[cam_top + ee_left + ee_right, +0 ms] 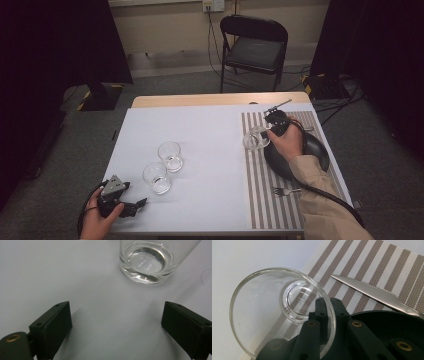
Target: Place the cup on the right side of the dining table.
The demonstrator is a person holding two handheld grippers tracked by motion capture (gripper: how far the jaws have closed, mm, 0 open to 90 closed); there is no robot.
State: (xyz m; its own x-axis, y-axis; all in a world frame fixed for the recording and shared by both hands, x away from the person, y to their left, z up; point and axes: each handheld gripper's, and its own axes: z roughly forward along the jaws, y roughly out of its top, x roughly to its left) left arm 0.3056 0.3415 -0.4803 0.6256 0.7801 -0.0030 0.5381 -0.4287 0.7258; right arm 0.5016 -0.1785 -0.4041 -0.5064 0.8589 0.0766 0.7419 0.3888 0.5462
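Right tool (266, 131) grips a tilted glass (255, 138) by its rim above the striped placemat (260, 200). Left tool (131, 206) rests released on the tabletop (210, 130). Judged step: placing; next, level the glass and lower it.

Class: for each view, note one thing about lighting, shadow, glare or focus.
High view: evenly lit table, dark curtains at both sides. Left gripper view: open left gripper casts soft shadows; highlights in the glass. Right gripper view: right gripper pinches a tilted glass; knife glints.
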